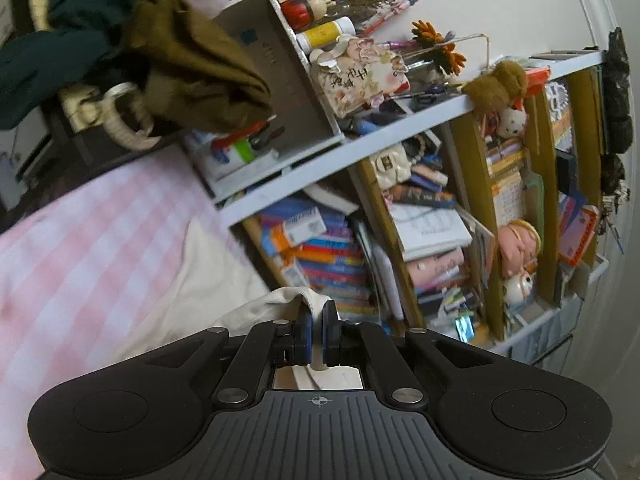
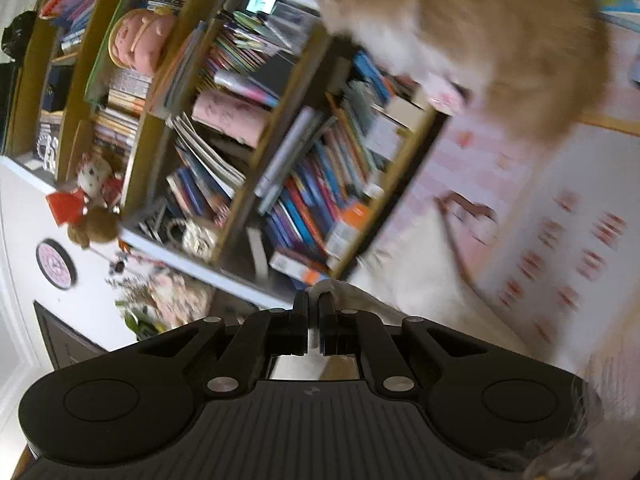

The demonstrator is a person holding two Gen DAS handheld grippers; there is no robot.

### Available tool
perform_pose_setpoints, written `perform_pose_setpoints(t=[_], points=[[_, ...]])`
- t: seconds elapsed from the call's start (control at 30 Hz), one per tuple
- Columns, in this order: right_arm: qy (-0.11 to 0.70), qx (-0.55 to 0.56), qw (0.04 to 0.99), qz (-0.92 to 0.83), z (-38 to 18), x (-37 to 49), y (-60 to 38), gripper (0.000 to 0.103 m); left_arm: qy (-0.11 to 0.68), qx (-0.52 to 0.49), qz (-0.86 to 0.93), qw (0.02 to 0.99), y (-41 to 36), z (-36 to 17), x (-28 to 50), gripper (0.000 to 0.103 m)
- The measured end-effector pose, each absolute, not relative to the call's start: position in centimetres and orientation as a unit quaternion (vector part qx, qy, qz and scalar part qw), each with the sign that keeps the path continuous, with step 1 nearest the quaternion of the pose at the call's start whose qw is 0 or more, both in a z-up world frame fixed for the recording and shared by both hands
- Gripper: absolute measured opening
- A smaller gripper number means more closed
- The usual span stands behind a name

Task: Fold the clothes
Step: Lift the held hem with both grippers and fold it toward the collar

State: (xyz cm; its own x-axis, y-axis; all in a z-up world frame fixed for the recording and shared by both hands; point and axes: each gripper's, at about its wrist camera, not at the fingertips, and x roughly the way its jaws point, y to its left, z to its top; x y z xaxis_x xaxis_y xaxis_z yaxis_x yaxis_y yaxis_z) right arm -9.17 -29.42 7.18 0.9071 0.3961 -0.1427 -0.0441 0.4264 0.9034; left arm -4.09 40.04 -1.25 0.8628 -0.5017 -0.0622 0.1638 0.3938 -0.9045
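A cream white garment [image 1: 224, 280] lies on a pink checked bed cover [image 1: 88, 248], and its edge rises into my left gripper [image 1: 317, 312]. That gripper is shut on a fold of the cloth, pinched between the blue pads [image 1: 306, 320]. In the right wrist view, my right gripper [image 2: 314, 300] is shut on another part of the same cream garment [image 2: 420, 280], which trails down to the right onto the bed. Both views are tilted and blurred, and both grippers point at a crowded bookshelf [image 2: 280, 152].
The bookshelf [image 1: 440, 208] full of books and toys stands close ahead. An olive garment [image 1: 200, 76] and a dark green one [image 1: 60, 40] hang at upper left. An orange cat [image 2: 480, 32] stands on the bed at upper right, beside a white patterned quilt [image 2: 560, 220].
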Motion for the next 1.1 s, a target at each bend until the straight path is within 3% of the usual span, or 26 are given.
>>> perform_pose_setpoints(t=[0.47, 0.67, 0.73, 0.83, 0.93, 1.1], points=[[0.204, 0.546, 0.807, 0.092, 4.1, 8.6, -31.6, 0.004, 0.213, -0.494, -0.142, 0.831, 35.5, -1.6, 12.8, 0.003], [0.259, 0.519, 0.813, 0.05, 0.4, 15.6, -31.6, 0.004, 0.326, -0.427, -0.058, 0.841, 33.5, -5.6, 18.8, 0.005], [0.304, 0.477, 0.825, 0.023, -0.9, 17.8, -31.0, 0.005, 0.37, -0.376, -0.032, 0.849, 32.7, -6.6, 19.7, 0.012], [0.363, 0.396, 0.844, -0.008, -2.0, 19.9, -29.9, 0.01, 0.394, -0.302, 0.005, 0.868, 31.6, -6.2, 19.2, 0.023], [0.364, 0.301, 0.881, -0.013, -0.4, 19.1, -28.6, 0.037, 0.36, -0.251, 0.02, 0.898, 30.0, -3.6, 16.2, 0.023], [0.358, 0.113, 0.922, 0.097, 1.6, 15.8, -21.6, 0.042, 0.388, -0.155, -0.122, 0.9, 22.8, -1.7, 14.0, 0.022]])
